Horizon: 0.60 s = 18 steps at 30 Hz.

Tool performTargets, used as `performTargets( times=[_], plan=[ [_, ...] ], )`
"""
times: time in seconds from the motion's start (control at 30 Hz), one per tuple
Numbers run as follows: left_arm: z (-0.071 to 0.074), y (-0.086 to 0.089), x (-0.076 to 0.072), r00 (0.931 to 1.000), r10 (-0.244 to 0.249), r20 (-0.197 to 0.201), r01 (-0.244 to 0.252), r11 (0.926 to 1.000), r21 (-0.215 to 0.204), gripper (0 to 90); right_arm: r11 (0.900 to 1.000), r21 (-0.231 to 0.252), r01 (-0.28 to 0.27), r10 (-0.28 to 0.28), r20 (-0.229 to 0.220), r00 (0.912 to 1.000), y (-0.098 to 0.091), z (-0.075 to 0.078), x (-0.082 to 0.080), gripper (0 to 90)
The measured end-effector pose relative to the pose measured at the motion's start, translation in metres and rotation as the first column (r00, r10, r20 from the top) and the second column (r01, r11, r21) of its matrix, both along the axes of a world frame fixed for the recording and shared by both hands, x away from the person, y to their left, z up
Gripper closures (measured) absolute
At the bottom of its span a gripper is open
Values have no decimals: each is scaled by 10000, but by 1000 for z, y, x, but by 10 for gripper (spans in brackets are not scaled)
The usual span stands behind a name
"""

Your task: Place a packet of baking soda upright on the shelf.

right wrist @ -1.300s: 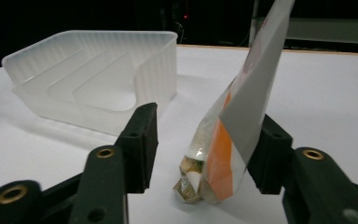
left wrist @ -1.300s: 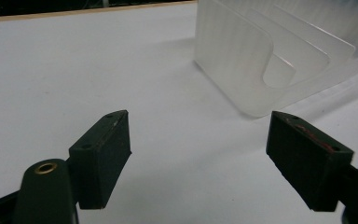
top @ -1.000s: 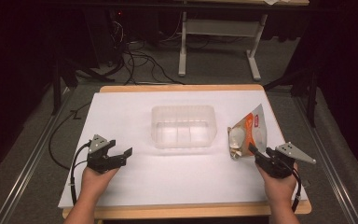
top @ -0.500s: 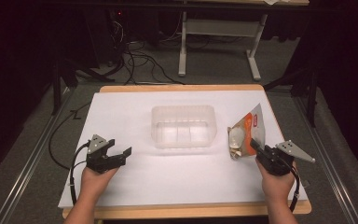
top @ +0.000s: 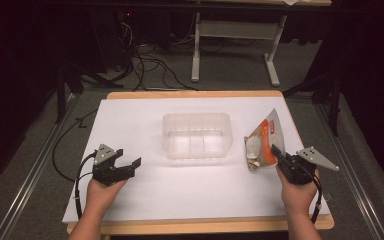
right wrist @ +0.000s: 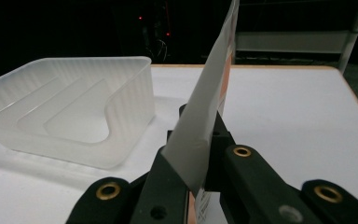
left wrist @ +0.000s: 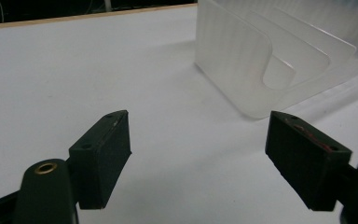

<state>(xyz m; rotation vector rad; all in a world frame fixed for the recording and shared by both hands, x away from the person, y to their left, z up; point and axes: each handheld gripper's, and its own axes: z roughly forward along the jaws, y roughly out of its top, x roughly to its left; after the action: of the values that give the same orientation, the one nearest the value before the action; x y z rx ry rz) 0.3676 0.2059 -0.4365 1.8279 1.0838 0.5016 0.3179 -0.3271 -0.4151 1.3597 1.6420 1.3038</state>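
Right jaws pinched on the snack pouch's edge

The right gripper point(top: 278, 153) has just been closing, its jaws now clamping the thin, crinkly orange-and-white foil pouch point(top: 261, 146) by its flat edge, beside the clear ribbed plastic tub point(top: 196, 135) on the white worktop point(top: 130, 120). It looks light, floppy and probably slippery. The right gripper view shows the pinch edge-on; the left gripper point(left wrist: 198, 156) has its jaws wide and empty.

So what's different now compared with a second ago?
The right gripper has just been closing its jaws, and they now pinch the edge of the orange-and-white snack bag. The bag stands in much the same spot. The left gripper rests open with nothing between its jaws, and the clear plastic tub has not moved.
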Motion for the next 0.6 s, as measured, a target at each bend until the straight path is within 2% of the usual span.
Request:
performTargets(
  times=[0.07,0.17,0.4,0.6],
  plan=[
    [0,0,0,10000,-9,0,9,10000,20,227,9998,-192,6,-3,132,9999,-1,4,0,900],
    [0,0,1,10000,-13,-1,13,10000,35,226,9999,-94,121,-118,286,9995,-3,7,-2,900],
    [0,-2,0,10000,-88,5,88,9999,78,226,9998,206,33,-40,361,9993,-2,4,-1,896],
    [-1,-2,1,9999,-131,-29,132,9999,72,226,9998,190,-25,20,309,9995,3,-1,3,874]
  ],
)
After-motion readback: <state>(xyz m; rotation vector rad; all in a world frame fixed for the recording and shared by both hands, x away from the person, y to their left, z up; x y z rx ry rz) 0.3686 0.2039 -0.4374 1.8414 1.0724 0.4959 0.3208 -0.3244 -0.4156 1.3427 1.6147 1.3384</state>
